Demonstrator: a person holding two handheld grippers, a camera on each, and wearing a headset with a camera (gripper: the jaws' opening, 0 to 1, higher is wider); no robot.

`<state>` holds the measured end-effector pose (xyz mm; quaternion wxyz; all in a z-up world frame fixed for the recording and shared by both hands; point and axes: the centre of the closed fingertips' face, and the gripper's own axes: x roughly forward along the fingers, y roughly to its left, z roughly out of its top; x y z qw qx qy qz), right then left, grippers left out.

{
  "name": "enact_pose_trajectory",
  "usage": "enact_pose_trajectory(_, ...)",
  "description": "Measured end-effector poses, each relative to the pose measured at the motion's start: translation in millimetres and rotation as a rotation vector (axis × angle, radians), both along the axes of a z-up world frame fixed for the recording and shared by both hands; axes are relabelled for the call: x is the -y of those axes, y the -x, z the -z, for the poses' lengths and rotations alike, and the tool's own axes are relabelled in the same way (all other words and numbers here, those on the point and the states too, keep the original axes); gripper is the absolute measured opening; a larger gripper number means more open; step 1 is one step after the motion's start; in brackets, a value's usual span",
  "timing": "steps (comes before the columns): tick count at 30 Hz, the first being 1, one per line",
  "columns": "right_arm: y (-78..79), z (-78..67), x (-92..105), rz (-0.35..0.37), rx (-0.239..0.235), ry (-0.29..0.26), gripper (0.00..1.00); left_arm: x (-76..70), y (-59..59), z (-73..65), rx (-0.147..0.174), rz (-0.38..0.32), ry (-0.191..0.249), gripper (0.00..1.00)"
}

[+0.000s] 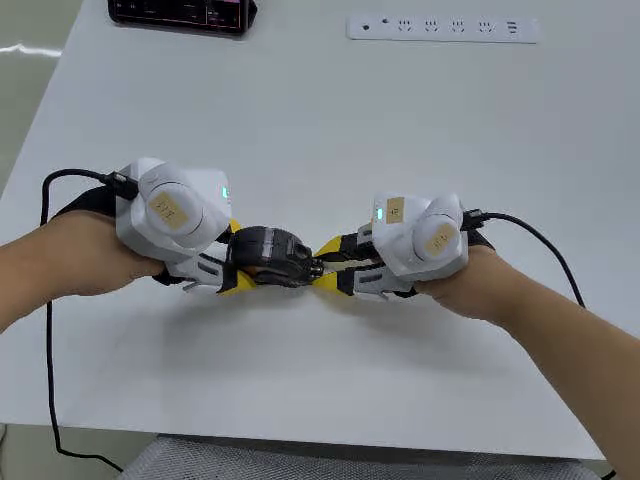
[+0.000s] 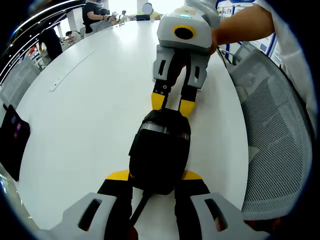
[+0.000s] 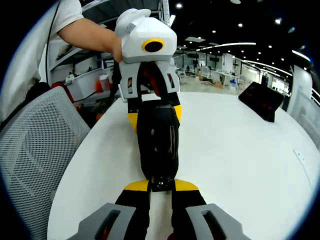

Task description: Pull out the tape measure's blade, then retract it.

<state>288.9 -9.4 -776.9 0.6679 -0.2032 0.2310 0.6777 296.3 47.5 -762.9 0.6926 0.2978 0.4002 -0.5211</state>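
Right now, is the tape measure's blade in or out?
In. The right gripper sits against the tape measure, with no blade showing between them. The left gripper holds its other end.

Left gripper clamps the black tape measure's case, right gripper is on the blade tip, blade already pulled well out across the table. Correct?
Not quite: the blade is not pulled out. In the right gripper view the right gripper sits at the blade tip, tight against the tape measure, and no length of blade shows between them. The left gripper does clamp the case.
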Motion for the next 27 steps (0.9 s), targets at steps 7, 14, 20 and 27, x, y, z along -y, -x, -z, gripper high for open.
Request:
enact_pose_trajectory(7, -0.2, 0.1, 0.2, 0.001, 0.000, -0.002, 0.12, 0.3, 0.1, 0.4, 0.002, 0.002, -0.001, 0.27)
enact_pose_trajectory(14, -0.6, -0.5, 0.4, 0.003, 0.008, 0.001, 0.11, 0.1, 0.4, 0.5, 0.003, 0.004, -0.002, 0.27)
enact_pose_trajectory(20, -1.5, -0.3, 1.3, -0.006, 0.016, 0.007, 0.11, -0.3, 0.1, 0.7, 0.006, 0.005, -0.005, 0.27)
enact_pose_trajectory(27, -1.6, -0.6, 3.3, -0.009, 0.021, 0.012, 0.11, -0.2, -0.2, 1.0, 0.005, 0.008, -0.007, 0.27)
